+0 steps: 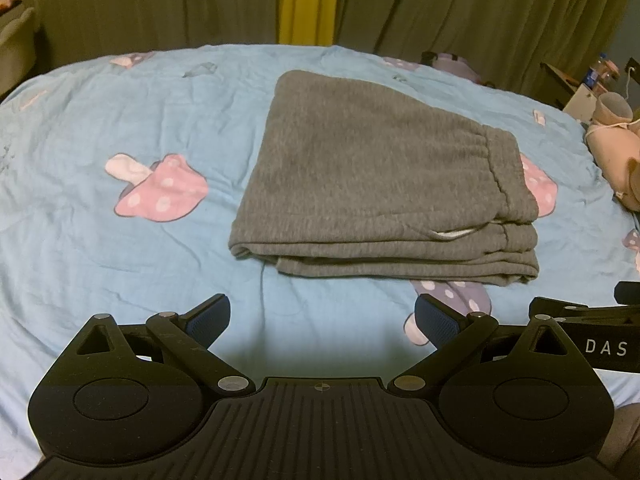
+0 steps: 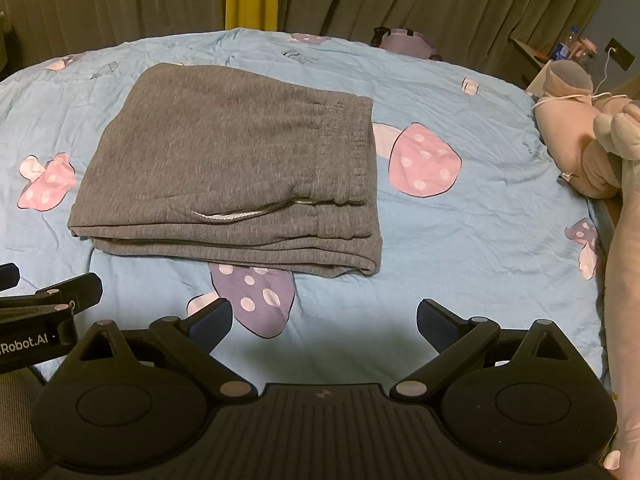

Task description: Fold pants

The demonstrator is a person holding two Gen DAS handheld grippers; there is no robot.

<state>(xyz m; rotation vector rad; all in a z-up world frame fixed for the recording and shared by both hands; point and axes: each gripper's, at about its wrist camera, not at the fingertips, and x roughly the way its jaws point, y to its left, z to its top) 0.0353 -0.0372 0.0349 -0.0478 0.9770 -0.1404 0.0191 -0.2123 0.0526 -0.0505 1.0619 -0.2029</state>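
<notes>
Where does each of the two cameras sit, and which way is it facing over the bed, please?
Left wrist: on the left gripper, looking forward at the folded grey pants; its open fingers and the right gripper's edge show.
Right wrist: on the right gripper, facing the same way, pants lying further left; its open fingers and the left gripper's edge show.
Shared: pants, blue mushroom bedsheet, curtains, pink plush toy.
</notes>
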